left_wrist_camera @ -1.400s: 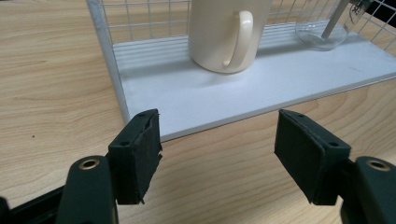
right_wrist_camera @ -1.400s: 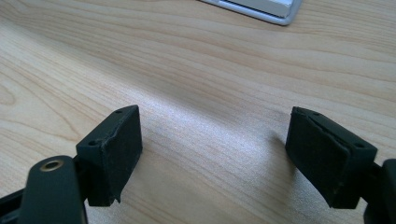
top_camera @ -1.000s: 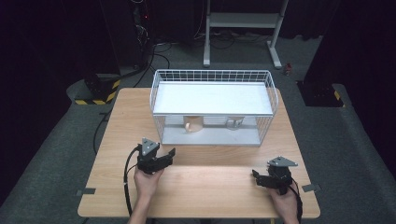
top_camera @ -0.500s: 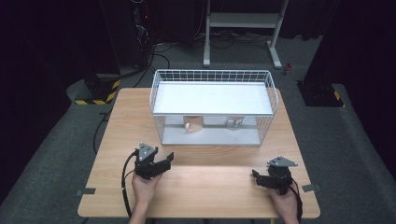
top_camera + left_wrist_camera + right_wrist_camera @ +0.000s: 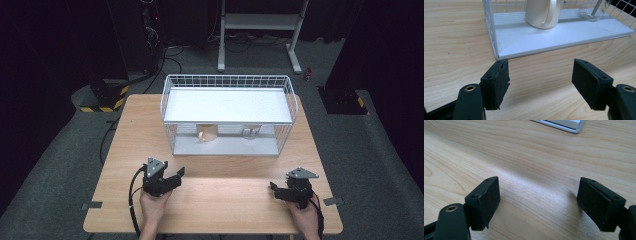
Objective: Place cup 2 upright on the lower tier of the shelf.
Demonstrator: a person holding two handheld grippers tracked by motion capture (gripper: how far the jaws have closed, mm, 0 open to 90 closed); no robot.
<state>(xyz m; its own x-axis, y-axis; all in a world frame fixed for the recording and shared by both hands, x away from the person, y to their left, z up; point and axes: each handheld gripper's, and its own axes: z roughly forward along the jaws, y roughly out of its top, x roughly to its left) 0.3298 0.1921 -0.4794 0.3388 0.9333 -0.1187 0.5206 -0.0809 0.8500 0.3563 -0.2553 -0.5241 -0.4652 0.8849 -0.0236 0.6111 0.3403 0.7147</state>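
A white wire rack (image 5: 228, 80) stands at the back middle of the wooden table (image 5: 130, 130). On its lower shelf (image 5: 549, 37) a cream mug (image 5: 206, 133) (image 5: 541, 12) sits upright, with a clear glass (image 5: 249, 132) (image 5: 591, 11) to its right. My left gripper (image 5: 175, 177) (image 5: 540, 83) is held low over the table's front left, open and empty, aimed at the rack's near left corner. My right gripper (image 5: 275, 191) (image 5: 539, 202) hovers over bare wood at the front right, open with nothing between its jaws.
The rack's upper shelf (image 5: 227, 105) covers most of the lower one from above. A corner of the lower shelf (image 5: 564, 125) lies far ahead of the right gripper. Dark floor, cables and a metal stand (image 5: 260, 22) lie beyond the table.
My left gripper has drawn back slightly toward the table's front edge. The right gripper has hardly moved. Both stay open.
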